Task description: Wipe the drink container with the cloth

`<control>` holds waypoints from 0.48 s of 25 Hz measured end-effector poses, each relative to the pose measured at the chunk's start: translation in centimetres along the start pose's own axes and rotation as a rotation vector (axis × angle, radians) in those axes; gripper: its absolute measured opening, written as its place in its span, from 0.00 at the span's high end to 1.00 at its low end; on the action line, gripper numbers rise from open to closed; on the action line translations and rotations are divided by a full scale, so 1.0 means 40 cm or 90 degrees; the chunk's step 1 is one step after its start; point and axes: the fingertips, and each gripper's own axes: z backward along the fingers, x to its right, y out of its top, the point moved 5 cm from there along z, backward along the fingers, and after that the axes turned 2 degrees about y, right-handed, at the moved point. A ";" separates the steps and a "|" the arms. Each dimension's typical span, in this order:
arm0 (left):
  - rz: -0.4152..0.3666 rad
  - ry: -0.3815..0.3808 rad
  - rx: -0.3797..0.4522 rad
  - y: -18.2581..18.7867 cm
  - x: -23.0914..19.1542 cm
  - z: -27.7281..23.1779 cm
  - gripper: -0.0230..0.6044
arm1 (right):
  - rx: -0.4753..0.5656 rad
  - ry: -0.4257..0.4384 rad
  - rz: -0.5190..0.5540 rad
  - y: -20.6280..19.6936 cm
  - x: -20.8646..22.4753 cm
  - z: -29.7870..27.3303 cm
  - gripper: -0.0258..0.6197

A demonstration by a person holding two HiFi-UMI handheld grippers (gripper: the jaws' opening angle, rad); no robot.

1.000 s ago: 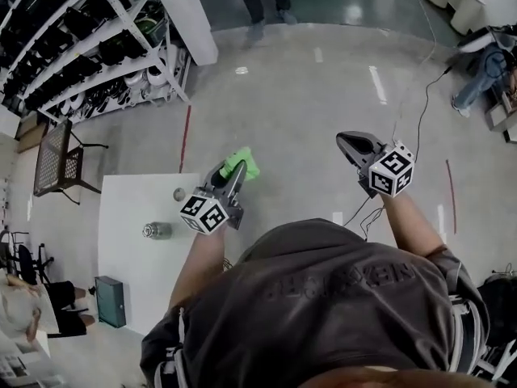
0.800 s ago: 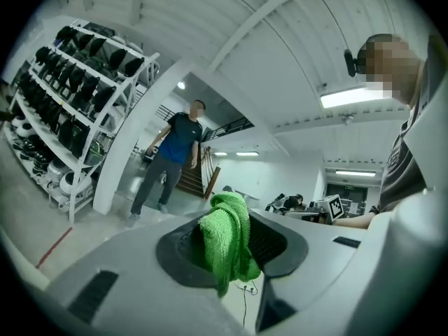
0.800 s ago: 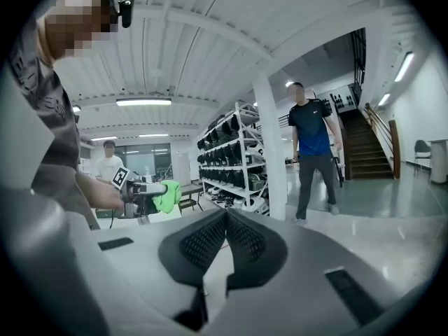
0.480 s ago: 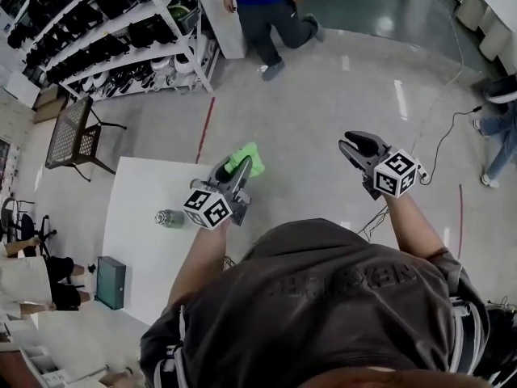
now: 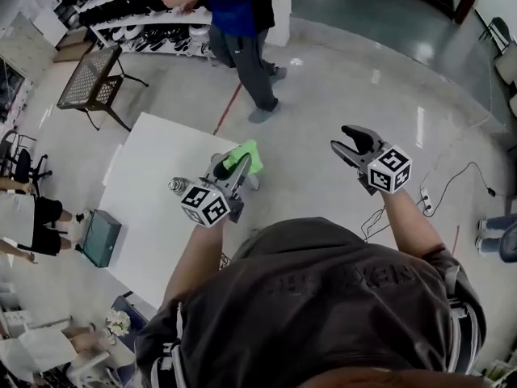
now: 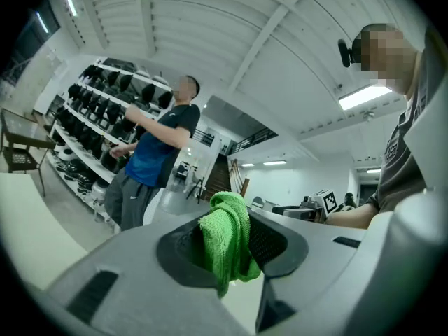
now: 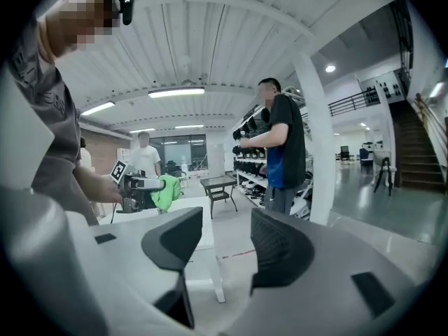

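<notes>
Mesh stand: a dark mesh-topped stand on thin legs (image 5: 87,79) is on the pale floor at the far left, apart from the counter's far corner.
Green box: a dark green rectangular box (image 5: 101,237) sits on the floor, just beside the counter's left edge.
Counter: a white rectangular counter (image 5: 149,233) lies left of the person holding the tools. Most of its top is bare.
Drink container: a small silvery drink container (image 5: 175,186) rests on the counter, just beside the left tool's marker cube. It is too small to tell whether it is upright or lying down.
Left tool: the grey left tool (image 5: 234,165) is held over the counter's right edge and is clenched on the cloth. It is not touching the drink container.
Cloth: a bright green fuzzy cloth (image 6: 225,238) is bunched and pinched between the left tool's jaws. One fold rises above them and a corner hangs below.
Bystander: a person in a blue shirt and grey trousers (image 5: 242,31) stands on the floor beyond the counter, near dark shelving.
Right tool: the grey right tool (image 5: 353,141) is held over bare floor, well apart from the counter. Its jaws are opening with nothing between them.
Cable: a thin dark cable (image 5: 452,186) trails across the floor at the right.
</notes>
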 end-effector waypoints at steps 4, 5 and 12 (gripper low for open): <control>0.004 0.067 0.018 0.001 -0.043 0.102 0.80 | -0.020 0.078 0.039 0.019 -0.043 -0.136 0.61; 0.007 0.087 0.024 -0.002 -0.059 0.133 0.80 | -0.026 0.103 0.050 0.022 -0.059 -0.180 0.61; 0.043 0.237 0.049 -0.050 -0.177 0.395 0.80 | -0.082 0.274 0.113 -0.003 -0.238 -0.508 0.55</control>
